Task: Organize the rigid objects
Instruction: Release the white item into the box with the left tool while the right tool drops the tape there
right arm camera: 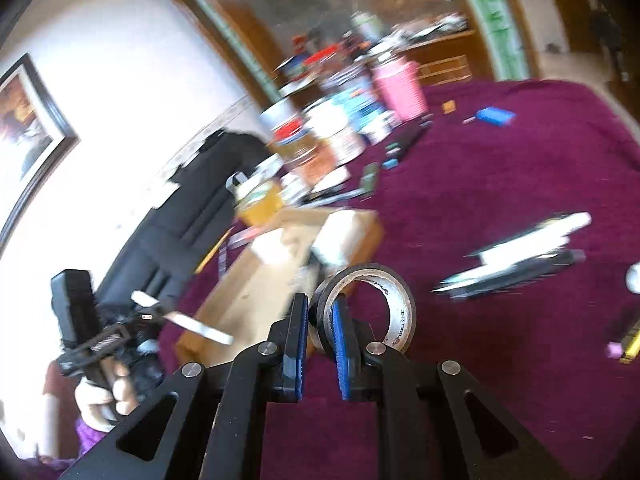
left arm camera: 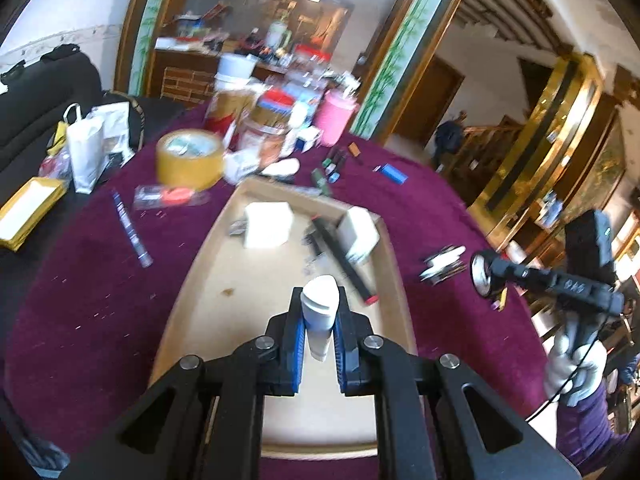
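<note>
The left gripper point(left arm camera: 319, 300) pinched a white tube point(left arm camera: 319, 312), rounded at its far end and flat near the pads, held above the near part of a shallow tray point(left arm camera: 192, 280) on the purple cloth point(left arm camera: 80, 300). The right gripper point(right arm camera: 322, 312) was clamped on the wall of a black tape roll point(right arm camera: 372, 304) with a white printed core, one finger inside the ring and one outside, raised over the cloth just beside the tray's near corner.

In the tray lay a white box point(left arm camera: 267, 226), a second white block point(left arm camera: 360, 236) and a black marker point(left arm camera: 344, 264) with a red tip. Beyond it stood a brown tape roll point(left arm camera: 190, 158), jars and a pink cup point(left arm camera: 335, 118); a blue pen point(left arm camera: 131, 232) lay to the left.

The left view alone showed the tray's floor; the right view alone showed the tape's print. Each camera caught the other gripper, blurred, at its edge.
</note>
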The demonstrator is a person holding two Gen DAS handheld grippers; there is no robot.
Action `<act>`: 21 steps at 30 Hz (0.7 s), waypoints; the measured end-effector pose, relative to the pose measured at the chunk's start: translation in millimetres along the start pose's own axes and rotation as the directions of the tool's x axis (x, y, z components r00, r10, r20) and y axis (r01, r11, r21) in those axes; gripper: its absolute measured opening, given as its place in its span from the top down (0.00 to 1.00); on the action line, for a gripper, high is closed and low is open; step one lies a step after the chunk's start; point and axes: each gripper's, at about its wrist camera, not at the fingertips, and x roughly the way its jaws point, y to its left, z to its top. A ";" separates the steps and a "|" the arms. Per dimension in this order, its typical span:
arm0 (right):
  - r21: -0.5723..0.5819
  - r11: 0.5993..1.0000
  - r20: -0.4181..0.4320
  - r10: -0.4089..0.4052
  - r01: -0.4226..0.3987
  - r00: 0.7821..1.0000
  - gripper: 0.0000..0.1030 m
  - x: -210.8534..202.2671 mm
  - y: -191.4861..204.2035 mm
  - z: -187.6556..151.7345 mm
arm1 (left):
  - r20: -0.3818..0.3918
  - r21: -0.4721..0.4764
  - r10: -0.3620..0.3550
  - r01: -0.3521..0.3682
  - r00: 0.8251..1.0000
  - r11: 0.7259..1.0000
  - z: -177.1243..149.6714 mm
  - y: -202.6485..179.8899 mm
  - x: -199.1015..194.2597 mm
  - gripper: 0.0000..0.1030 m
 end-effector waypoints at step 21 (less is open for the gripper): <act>-0.105 0.994 -0.294 -0.043 0.012 0.955 0.46 191.4 69.7 0.0 | -0.245 -0.071 0.083 -0.103 0.966 0.992 56.8 49.0 131.3 0.70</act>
